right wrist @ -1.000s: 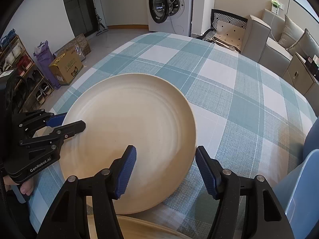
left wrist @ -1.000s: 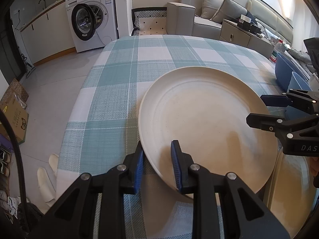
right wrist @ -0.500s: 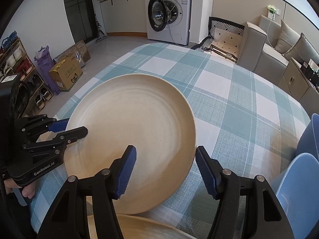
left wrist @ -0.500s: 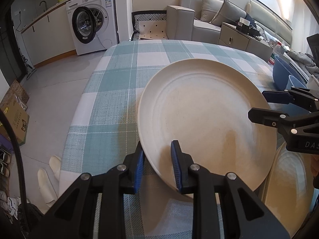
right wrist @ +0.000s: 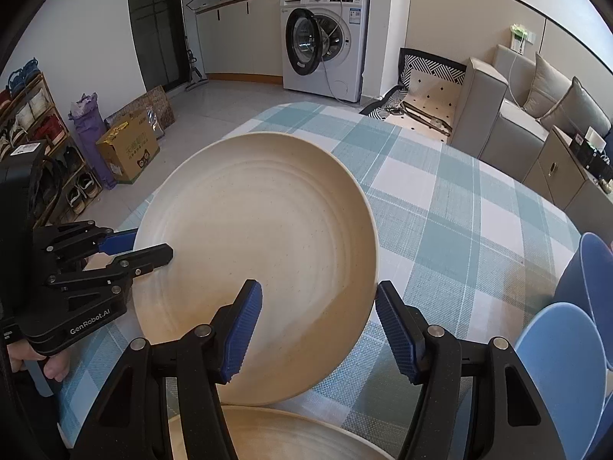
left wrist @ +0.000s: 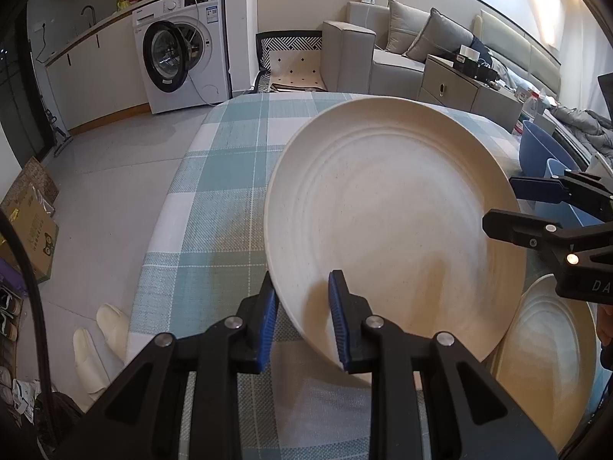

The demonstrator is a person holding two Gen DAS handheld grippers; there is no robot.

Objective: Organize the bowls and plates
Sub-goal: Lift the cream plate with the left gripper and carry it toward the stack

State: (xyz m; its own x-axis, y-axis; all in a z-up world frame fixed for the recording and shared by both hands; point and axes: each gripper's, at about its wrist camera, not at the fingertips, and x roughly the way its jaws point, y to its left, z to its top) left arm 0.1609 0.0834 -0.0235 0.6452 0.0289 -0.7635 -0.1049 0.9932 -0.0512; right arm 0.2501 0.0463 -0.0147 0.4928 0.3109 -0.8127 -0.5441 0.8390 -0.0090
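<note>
A large cream plate (left wrist: pixel 383 211) hangs tilted above the checked table (left wrist: pixel 222 199), its far rim raised. My left gripper (left wrist: pixel 300 291) is shut on the plate's near rim, one blue pad above and one below. From the right wrist view the same plate (right wrist: pixel 253 230) shows with the left gripper (right wrist: pixel 147 247) pinching its left edge. My right gripper (right wrist: pixel 318 295) is open, and the plate's right rim lies between its fingers without the pads pressing on it. A second cream plate (left wrist: pixel 548 364) lies on the table below, also seen as the lower plate (right wrist: pixel 268 437).
Two blue bowls (right wrist: pixel 567 352) stand at the table's right edge, a darker one (right wrist: pixel 590 268) behind the lighter. A washing machine (left wrist: pixel 184 57), a sofa (left wrist: pixel 402 46) and a low cabinet (left wrist: pixel 459 84) lie beyond the table. Slippers (left wrist: pixel 99 337) are on the floor at the left.
The plate has risen off the table and tipped up at its far rim, held by the left gripper. The right gripper has risen alongside, still open.
</note>
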